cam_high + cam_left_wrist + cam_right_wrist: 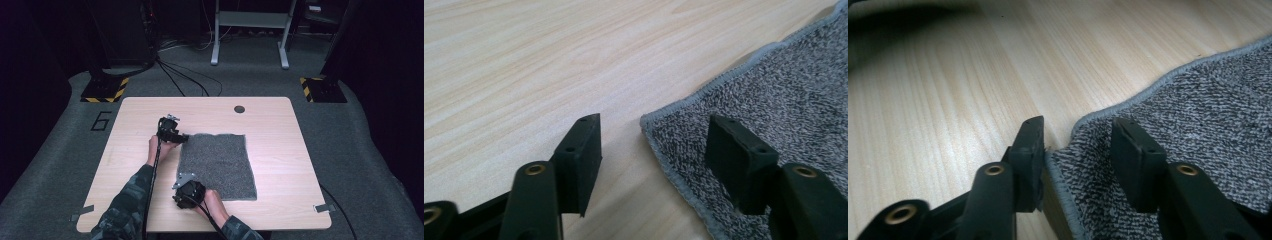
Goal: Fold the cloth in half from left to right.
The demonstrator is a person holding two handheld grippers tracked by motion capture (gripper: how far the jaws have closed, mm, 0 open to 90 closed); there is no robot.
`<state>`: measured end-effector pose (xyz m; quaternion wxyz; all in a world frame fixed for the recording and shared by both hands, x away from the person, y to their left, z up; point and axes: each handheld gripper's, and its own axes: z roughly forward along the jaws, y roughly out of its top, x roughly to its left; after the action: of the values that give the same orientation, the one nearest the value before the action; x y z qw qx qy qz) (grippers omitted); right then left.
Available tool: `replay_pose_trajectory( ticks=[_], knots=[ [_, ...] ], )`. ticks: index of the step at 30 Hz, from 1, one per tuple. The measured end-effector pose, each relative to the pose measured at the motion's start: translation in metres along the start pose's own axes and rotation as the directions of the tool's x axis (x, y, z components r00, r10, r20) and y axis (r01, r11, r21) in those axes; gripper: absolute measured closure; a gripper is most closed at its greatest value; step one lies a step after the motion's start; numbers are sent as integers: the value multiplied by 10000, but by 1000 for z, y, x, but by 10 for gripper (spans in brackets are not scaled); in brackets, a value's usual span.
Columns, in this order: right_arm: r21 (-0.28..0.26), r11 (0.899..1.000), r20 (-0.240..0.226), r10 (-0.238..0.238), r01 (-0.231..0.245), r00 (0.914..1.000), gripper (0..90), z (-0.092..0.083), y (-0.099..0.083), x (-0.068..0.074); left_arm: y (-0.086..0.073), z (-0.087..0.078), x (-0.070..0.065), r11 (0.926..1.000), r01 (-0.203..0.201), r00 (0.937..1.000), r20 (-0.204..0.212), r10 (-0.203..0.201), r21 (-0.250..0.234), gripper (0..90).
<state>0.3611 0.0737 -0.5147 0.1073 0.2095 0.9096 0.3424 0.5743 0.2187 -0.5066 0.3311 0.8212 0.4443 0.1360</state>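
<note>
A grey speckled towel [217,165] lies flat on the light wooden table [280,125]. My left gripper [182,137] is at the towel's far left corner, my right gripper [184,176] at its near left corner. In the left gripper view the towel [784,100] has its corner between the jaws of the left gripper [655,125], one jaw over bare wood, the other over cloth, with a wide gap. In the right gripper view the right gripper [1078,125] straddles the towel [1208,105] at its hemmed corner; one jaw sits against the edge, and a gap remains.
A dark round grommet [239,109] sits near the table's far edge. Tape strips mark the near corners [324,208]. Beyond the table are black cables [185,77], stands on yellow-and-black bases [106,90], and a white frame [250,30].
</note>
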Motion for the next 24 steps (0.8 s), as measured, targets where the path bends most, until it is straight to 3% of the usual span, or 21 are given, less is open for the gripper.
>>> replay_pose_trajectory(
  ticks=[6,11,13,17,24],
  knots=[
    [-63,10000,-146,-10,10,9999,664,0,-1,1,0,4,-2,9999,-90,9997,-226,93,132,519],
    [-217,9993,-244,297,-302,9993,706,-1,-4,2,0,4,-5,9991,-387,9982,-457,395,169,590],
    [-280,9992,-176,263,-268,9995,719,0,-4,3,0,4,-5,9992,-382,9982,-463,389,154,612],
    [-260,9996,-224,68,-74,9997,785,-1,-5,7,0,4,-8,9994,-319,9981,-528,324,104,737],
    [-661,9974,78,296,-291,9995,837,-3,-12,10,0,5,-12,9997,-245,9984,-505,250,97,867]
  ],
)
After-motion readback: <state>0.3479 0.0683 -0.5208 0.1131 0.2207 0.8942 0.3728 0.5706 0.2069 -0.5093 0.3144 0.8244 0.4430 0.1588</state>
